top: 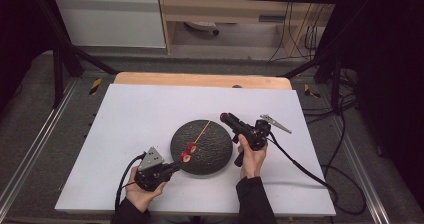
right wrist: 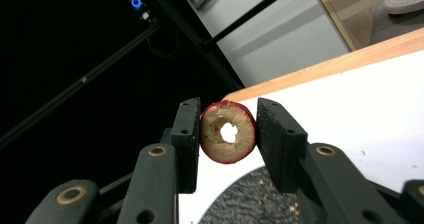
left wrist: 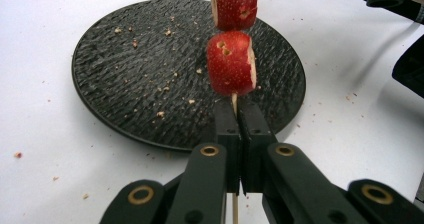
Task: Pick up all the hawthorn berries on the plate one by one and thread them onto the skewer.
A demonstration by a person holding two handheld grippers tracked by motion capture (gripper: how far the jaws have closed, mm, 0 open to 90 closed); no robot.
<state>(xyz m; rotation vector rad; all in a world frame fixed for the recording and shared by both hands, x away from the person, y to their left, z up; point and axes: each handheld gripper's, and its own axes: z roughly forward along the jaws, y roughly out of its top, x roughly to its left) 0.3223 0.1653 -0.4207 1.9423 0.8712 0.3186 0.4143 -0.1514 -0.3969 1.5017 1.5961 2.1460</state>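
Item: wooden skewer (top: 202,132), two red fruit pieces (left wrist: 231,63) threaded near its lower end. Position: raised over the dark round plate (top: 215,156) at mid-bench. Long axis slants from the near-left grip toward the far right edge, bare tip leading, apparently left free to take another piece. Left hand-held gripper (left wrist: 239,115) clenched on the butt end, steadying it. Right hand-held gripper (right wrist: 226,134) grasps a cored red slice (right wrist: 228,132) by its rim, hole exposed, probably for threading. Metal clip (top: 274,123) lies toward the right edge.

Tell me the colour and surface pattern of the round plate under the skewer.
Black, with a rough ridged texture: the round plate shows best in the left gripper view.
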